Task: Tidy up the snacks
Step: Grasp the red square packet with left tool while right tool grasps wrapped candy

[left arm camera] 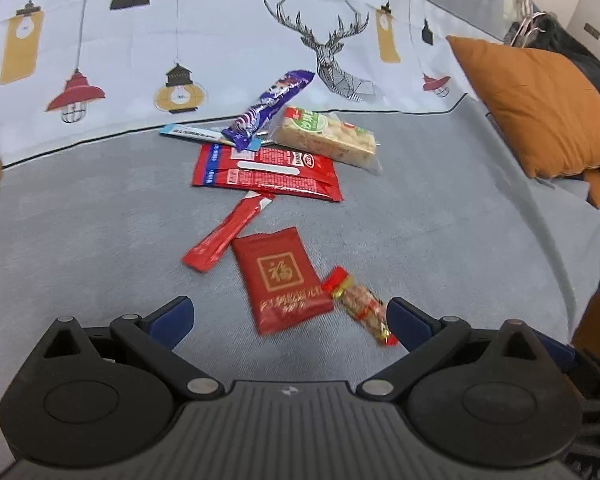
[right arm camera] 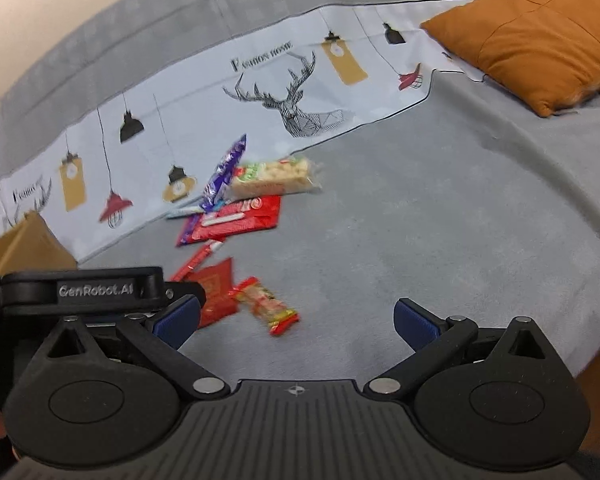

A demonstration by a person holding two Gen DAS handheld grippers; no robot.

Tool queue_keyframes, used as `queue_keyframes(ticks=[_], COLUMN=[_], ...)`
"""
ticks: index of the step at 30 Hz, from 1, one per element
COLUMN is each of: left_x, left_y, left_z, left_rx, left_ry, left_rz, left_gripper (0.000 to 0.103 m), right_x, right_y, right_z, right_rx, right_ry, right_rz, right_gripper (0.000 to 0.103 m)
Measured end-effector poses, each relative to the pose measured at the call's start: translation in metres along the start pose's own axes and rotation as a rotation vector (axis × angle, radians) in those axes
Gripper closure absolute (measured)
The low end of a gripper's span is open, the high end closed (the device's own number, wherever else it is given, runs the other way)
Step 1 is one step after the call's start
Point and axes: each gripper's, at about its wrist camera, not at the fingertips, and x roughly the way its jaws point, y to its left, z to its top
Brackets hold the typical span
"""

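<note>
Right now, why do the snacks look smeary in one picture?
In the right wrist view, motion blur smears the purple wrapper and nut bar; in the left wrist view they look sharper, only the small candy blurs; both views bend at the edges.

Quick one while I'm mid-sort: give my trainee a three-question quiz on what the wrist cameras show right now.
1. True or false: the left hand-held gripper is shut on a snack.
2. Which snack lies nearest the left gripper's right finger: A) purple wrapper, B) small clear candy pack, C) rice bar?
3. Fill in: the orange ____ sits on the bed, to the right of the snacks.

Key: 1 false, both grippers, the right one too, are open and empty. 2 B, beside the red packet. 3 pillow.
</note>
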Motion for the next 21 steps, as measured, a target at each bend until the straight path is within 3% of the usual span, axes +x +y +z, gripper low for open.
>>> queue_keyframes(ticks=[3,6,12,15,17,18,19,20,21], left_x=[0.013,0.022,0.059,0.064,0.061,0.058,0.055,0.052,0.049], left_y=[-0.003,-0.004,-0.009,-0.004,-0.001,0.001,0.003,0.007,0.013], left_z=[0.007,0.013,0.018,0.016,0.016,0.015,0.015,0.015,0.015], left_rx=[-0.003,-0.007,0.036,0.050,0.061,0.070,0.084,0.089,0.078], left_ry=[-0.003,-0.009,0.049,0.020,0.011,-0.001,-0.004,-0.001,0.015], left_rz=[0.016,0.013,0.028,0.055,0.062,0.076,0.094,0.099,0.082], left_gripper=[0.000,0.001,0.001,0.001,0.013,0.031,0.048,0.051,0.052], right_x=[0.018,0.038,0.057,0.070,0.074,0.076,0.077,0.077,0.075], right_y=[-0.007,-0.014,-0.009,0.004,0.015,0.019,0.023,0.025,0.025], right_z=[0.012,0.021,0.011,0.003,0.000,-0.002,-0.004,-0.004,-0.004], right_rx=[-0.077,-0.054,-0.087,-0.168,-0.258,-0.293,-0.327,-0.351,-0.352], right_ry=[0.014,0.056,0.103,0.135,0.123,0.123,0.117,0.108,0.107], right_rz=[0.045,0.072,0.090,0.099,0.074,0.061,0.038,0.011,0.003], right_gripper=[0.002,0.009,0.016,0.023,0.024,0.028,0.038,0.045,0.061])
